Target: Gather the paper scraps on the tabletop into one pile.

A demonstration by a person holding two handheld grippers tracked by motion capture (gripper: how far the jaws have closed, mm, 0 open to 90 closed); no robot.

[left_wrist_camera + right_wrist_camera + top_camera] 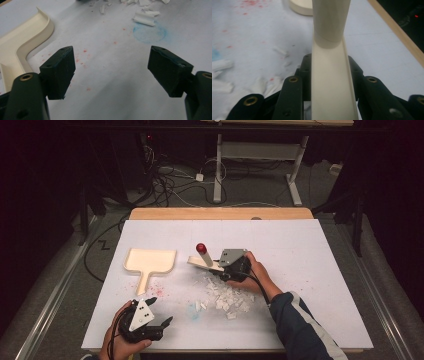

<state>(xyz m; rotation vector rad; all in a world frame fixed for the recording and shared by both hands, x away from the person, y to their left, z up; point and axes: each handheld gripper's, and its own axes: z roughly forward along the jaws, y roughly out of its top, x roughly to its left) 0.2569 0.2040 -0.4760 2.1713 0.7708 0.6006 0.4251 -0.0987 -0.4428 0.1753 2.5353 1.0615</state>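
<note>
A white sheet (310, 270) covers the wooden table, speckled with red and blue smudges. On its left part lies a cream dustpan (149, 261), pan away from the person and handle toward them, well apart from the work at the centre. There a scatter of white paper scraps (225, 296) lies just in front of the right gripper (227, 267), which grips a cream hand brush or scraper with a red knob (201, 248) on its upright stem; its flat body (205, 263) slants down toward the sheet just beyond the scraps. In the right gripper view the cream plastic channel (332, 87) runs straight up between the jaws, which are nearly closed and clamp it from both sides. The tool looks light, stiff and smooth, so it may slip or twist if pushed hard; a hold low on the flat body seems steadier than the knob. The scraps are light and would scatter easily. The left gripper (161, 315) rests near the table's front edge, jaws wide apart and empty, over bare sheet.
</note>
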